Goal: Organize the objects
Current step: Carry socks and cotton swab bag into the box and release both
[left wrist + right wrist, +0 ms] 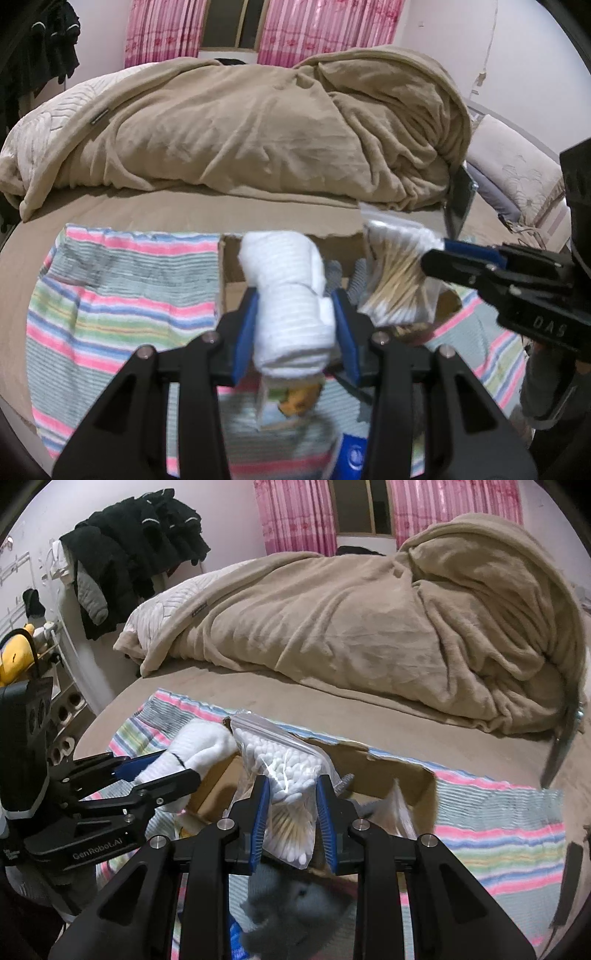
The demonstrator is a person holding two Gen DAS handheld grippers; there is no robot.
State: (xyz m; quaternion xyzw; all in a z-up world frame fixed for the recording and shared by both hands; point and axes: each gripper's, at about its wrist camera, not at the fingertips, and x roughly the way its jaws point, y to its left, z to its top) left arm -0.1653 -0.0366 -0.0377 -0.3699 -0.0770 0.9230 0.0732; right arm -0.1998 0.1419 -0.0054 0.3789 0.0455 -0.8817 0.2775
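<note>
Your left gripper (295, 317) raised over cardboard box (340, 254), clamped on rolled white sock (291, 306); sock fat, ribbed, poking forward past pads. Your right gripper (291, 805) just beside it, also above box, pinching clear zip bag of cotton swabs (284, 775): wooden sticks, white tips, bag upright and crumpled. Box sits on striped towel (110, 295).

bed (258, 698): tan sheet | heaped tan blanket (369, 627); striped towel (110, 295) spread under cardboard box (388, 771)
</note>
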